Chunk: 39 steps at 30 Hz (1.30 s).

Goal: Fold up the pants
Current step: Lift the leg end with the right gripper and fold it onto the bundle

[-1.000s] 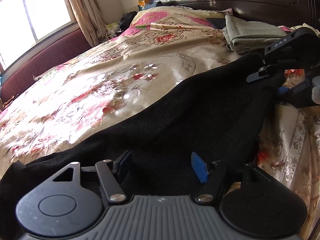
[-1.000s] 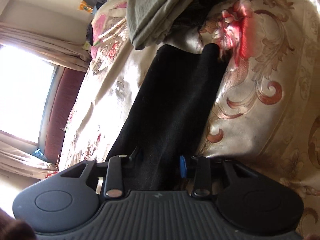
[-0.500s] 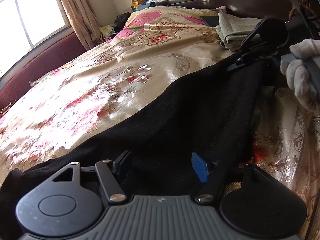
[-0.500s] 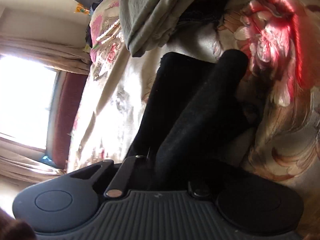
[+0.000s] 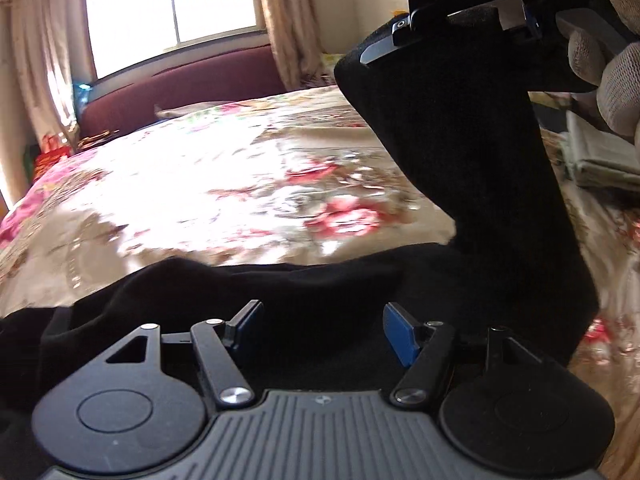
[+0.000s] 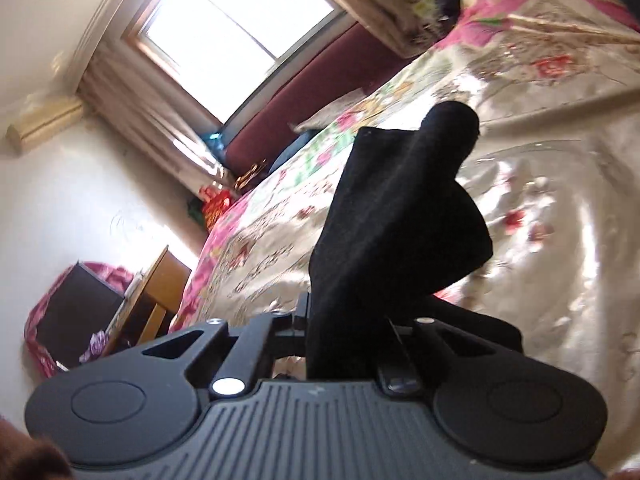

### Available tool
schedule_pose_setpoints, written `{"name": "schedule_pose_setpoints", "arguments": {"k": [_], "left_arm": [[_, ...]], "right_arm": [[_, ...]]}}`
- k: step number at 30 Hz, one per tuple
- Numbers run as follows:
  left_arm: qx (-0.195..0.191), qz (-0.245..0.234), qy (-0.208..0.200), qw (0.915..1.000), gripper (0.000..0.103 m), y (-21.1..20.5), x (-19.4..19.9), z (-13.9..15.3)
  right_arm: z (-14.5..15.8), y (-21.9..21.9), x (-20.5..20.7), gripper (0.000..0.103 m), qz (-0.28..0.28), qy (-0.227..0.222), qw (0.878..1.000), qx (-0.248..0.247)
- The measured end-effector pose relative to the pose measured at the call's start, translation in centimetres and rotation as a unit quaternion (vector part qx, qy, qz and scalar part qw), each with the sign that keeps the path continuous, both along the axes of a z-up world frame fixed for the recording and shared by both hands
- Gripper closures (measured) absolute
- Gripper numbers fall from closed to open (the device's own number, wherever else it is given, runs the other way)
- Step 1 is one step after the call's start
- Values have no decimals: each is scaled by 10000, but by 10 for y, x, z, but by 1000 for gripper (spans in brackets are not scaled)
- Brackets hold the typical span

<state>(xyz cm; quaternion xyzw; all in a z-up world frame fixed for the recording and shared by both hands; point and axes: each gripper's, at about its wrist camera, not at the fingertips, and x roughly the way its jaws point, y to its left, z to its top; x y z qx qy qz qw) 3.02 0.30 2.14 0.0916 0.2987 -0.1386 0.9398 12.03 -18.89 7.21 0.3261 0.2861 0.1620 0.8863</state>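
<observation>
Pants (image 5: 472,184): black, on the floral bedspread (image 5: 224,184), 1 end raised.
Right gripper (image 6: 344,320): clamped on that raised end.
Left gripper (image 5: 320,328): 2 fingers apart over the flat cloth, holding nothing.
Handling: probably soft, limp, light, sagging between holds.
Grip: pinch hem or waistband corners.

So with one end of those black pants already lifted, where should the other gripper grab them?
Probably the bunched edge of the black pants lying on the bedspread just ahead of the open left gripper, approached low and level. That raised ridge gives something to pinch; the right gripper holds the other end high.
</observation>
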Motion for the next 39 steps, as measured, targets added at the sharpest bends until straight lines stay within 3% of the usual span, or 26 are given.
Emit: {"name": "schedule_pose_setpoints", "arguments": {"k": [4,7,10,12,14,16,20,24,29,33,35,37,38,39], "left_arm": [[-204,832,79,9963,23,70,0,-5],[-304,1526,112,9878,23,117,-2,-13],[-436,2060,216,9773,23,157,-12,-21],[-862,2283,326,9692,23,181,-21,-24],[-1300,2387,324,9618,23,203,-29,-24],[-1265,2611,287,9566,23,214,-34,-25],[-1286,2794,370,9508,23,235,-46,-32],[-1409,2775,328,9498,23,241,-56,-32],[-1414,2808,277,9489,23,239,-60,-31],[-1383,2771,261,9505,23,242,-61,-31],[-1270,2791,176,9517,23,246,-66,-28],[-1190,2889,108,9499,23,253,-70,-24],[-1168,2971,94,9476,23,258,-71,-23],[-1175,3047,100,9451,23,263,-72,-21]], "right_arm": [[8,95,23,94,842,-40,9957,-378],[13,169,33,94,1442,-152,9864,-773],[7,241,41,94,2000,-209,9683,-1484],[-3,281,35,94,2361,-274,9529,-1883],[-9,327,14,94,2652,-535,9303,-2478],[-20,359,1,94,2916,-708,9070,-2953],[-49,400,-25,85,3410,-1061,8355,-4176],[-62,413,-32,84,3512,-1395,8052,-4570],[-74,416,-44,93,3552,-1724,7751,-4933],[-76,414,-41,94,3507,-1684,7787,-4922],[-73,413,-38,93,3542,-1569,7905,-4744],[-69,410,-36,83,3581,-1525,8030,-4514],[-68,408,-34,69,3659,-1418,8093,-4371],[-67,405,-33,62,3795,-1283,8154,-4178]]}}
